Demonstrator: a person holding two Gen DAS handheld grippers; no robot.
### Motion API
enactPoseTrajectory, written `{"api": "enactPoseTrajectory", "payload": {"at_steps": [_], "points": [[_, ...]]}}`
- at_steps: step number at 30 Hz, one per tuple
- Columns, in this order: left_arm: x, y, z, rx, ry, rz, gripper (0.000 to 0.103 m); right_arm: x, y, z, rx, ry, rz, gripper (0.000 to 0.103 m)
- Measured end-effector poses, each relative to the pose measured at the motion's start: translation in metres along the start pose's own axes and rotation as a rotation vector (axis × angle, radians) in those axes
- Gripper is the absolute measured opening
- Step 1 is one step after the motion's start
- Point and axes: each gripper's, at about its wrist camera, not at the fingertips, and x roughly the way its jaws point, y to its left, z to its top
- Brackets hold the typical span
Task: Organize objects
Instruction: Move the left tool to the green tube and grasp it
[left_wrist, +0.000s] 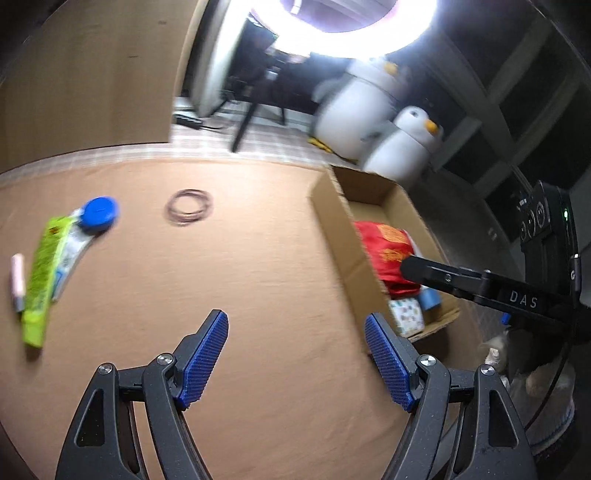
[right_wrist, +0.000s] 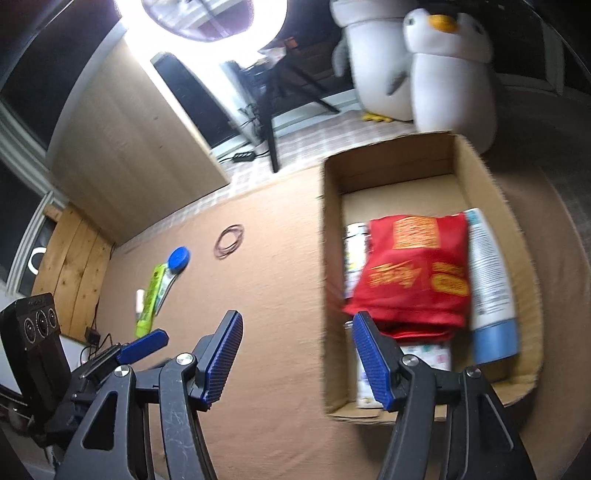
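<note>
Open brown cardboard box (right_wrist: 480, 173) at table's right, already holding red printed pouch (right_wrist: 413, 269) & white tube w/ blue cap (right_wrist: 491, 288), prob. as collection bin. Still loose at left (awaiting pickup, presumably): green packet (left_wrist: 40, 273), blue round lid (left_wrist: 99, 213), thin rubber-band rings (left_wrist: 190, 206). Left gripper (left_wrist: 295, 354) & right gripper (right_wrist: 297, 354) both spread wide, gripping nothing.

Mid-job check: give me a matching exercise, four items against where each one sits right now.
Things:
1. red bag
2. rubber bands
3. blue lid
4. white tube with blue cap

Places:
A. alone on the bare table, between the box and the other loose items
B. in the cardboard box, against its right wall
C. on the table, touching the green packet
D. in the box, lying over other packs

Pairs: 1-D, 2-A, 3-C, 4-B
</note>
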Motion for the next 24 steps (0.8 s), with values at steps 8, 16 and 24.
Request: {"api": "enactPoseTrajectory", "payload": {"at_steps": [8, 16, 24], "points": [[-0.043, 0.079, -0.018, -0.094, -0.039, 0.081, 0.080, 0.013, 0.031, -0.012, -0.003, -0.008, 0.050, 0.058], [-0.073, 0.176, -0.020, -0.236, -0.083, 0.193, 0.079, 0.024, 0.064, -0.023, -0.058, -0.048, 0.034, 0.058], [-0.064, 0.228, 0.002, -0.251, -0.060, 0.243, 0.072, 0.044, 0.087, -0.031, -0.059, 0.007, 0.049, 0.060]]}}
